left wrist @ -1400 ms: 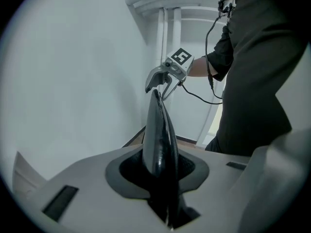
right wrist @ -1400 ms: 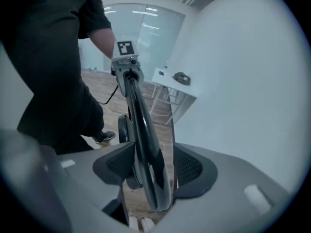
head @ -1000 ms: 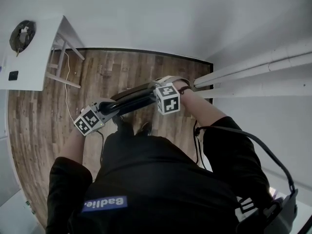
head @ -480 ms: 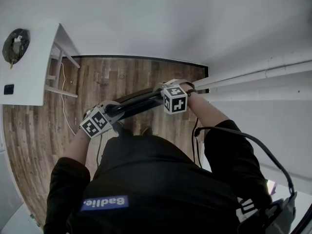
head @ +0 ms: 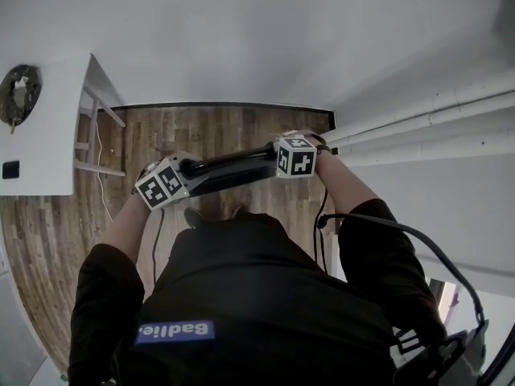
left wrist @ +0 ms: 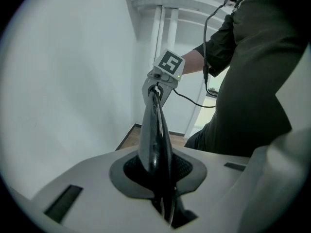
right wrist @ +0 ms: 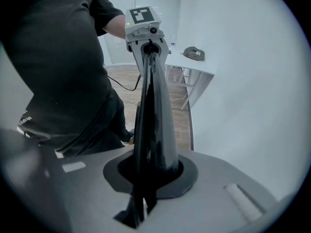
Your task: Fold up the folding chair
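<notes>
Folding chair [head: 229,170]: black, collapsed flat, seen edge-on. Spans level in front of person's torso, above wood floor [head: 209,123]. Sits pinched at one end in left gripper [head: 179,177], jaws just now closing in, pads pressing on chair edge. Shows same grip in left gripper view: dark panel [left wrist: 155,135] wedged in jaws, running straight out to right gripper [left wrist: 163,79] at far end. Sits clamped at other end in right gripper [head: 282,158], jaws nearly together on thin edge. Runs in right gripper view [right wrist: 153,115] from jaws up to left gripper [right wrist: 146,30]. Elsewhere: white table [head: 48,123] at left, wall [head: 241,30] ahead, pipes [head: 426,117] along wall at right, cable [head: 402,232] over person's right sleeve.
</notes>
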Motion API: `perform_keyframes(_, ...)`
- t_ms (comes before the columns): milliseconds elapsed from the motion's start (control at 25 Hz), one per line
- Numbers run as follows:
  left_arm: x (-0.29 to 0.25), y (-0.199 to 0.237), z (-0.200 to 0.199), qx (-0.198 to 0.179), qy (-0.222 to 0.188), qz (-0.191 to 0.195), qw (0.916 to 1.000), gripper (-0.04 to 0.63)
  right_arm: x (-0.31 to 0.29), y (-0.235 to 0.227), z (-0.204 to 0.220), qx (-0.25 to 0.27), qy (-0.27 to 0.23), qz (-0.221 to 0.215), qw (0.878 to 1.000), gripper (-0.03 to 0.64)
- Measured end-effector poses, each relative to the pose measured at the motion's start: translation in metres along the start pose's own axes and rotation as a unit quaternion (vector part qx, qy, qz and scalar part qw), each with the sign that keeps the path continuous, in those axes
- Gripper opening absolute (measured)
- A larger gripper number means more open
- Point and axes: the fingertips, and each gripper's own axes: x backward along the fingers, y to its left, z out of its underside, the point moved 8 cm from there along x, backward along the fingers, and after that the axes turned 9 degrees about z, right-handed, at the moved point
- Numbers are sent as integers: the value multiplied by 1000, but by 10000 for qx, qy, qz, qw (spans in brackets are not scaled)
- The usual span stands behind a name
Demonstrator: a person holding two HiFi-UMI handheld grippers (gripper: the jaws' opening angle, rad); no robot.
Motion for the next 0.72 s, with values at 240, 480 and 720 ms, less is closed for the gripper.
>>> perform_keyframes(240,-3,28,-17,4,275,343,9990,64,4,-17,11,-183,55,-107,9998,41)
perform_keyframes(480,-10,60,-34,115,496,388,9979,63,3,-47,27,-216,19,-140,9997,41)
perform_keyframes(720,-15,111,-68,45,564,252,9981,63,13,-104,49,-147,-5,-14,9999,41)
